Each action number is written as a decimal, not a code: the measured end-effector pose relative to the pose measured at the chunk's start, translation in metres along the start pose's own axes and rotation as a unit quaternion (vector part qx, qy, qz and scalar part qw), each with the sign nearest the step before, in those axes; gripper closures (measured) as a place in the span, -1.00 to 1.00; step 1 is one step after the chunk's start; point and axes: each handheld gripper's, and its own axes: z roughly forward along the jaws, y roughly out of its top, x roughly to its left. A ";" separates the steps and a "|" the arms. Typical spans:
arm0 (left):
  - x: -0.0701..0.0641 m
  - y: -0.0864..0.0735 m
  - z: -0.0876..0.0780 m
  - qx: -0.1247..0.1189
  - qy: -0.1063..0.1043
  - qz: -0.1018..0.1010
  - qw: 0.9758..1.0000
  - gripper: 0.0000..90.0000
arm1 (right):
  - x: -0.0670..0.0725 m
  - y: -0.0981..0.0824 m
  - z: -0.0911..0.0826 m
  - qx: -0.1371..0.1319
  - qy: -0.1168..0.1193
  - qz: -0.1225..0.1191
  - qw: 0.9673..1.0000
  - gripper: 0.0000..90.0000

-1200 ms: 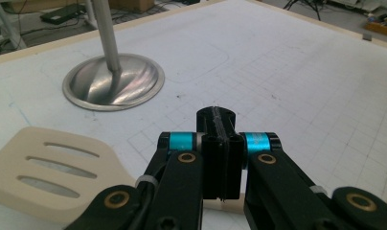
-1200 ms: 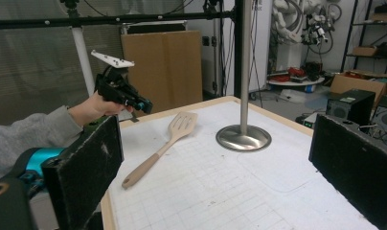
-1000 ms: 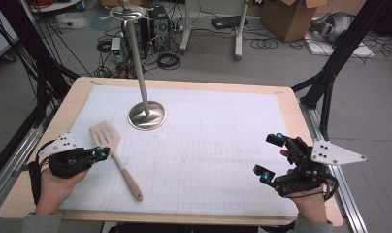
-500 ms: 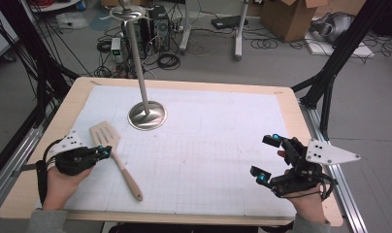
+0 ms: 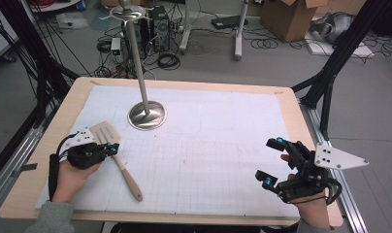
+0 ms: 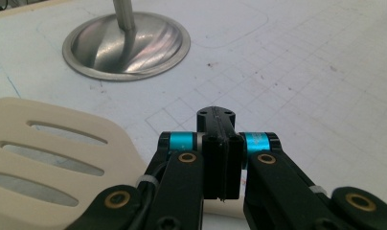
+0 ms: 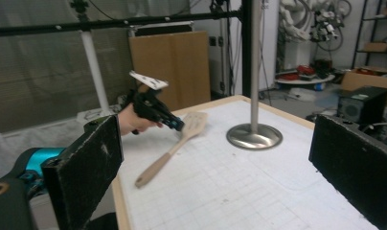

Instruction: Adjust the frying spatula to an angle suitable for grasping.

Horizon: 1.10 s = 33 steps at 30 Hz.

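Note:
A cream slotted spatula point(image 5: 128, 175) lies on the white gridded mat at the left front, blade point(image 6: 48, 148) toward the far side. My left gripper point(image 5: 115, 148) hovers low right at the spatula's neck. Its jaws are pressed together with nothing between them in the left gripper view point(image 6: 220, 143). My right gripper point(image 5: 270, 160) is held at the right front of the table, jaws wide apart and empty point(image 7: 220, 163). The right gripper view also shows the left gripper point(image 7: 175, 123) over the spatula point(image 7: 182, 139).
A metal stand with a round base point(image 5: 147, 115) and a tall pole rises on the mat behind the spatula. The wooden table edge point(image 5: 184, 213) runs along the front. Black frame legs, cables and boxes stand on the floor beyond.
My left gripper has moved right and down, from beside the spatula's blade to over its neck. The right gripper has hardly moved.

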 end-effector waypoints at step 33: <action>0.009 -0.010 0.035 0.090 0.018 0.004 0.996 0.99 | 0.007 -0.004 -0.001 0.030 -0.018 -0.014 0.999 -0.92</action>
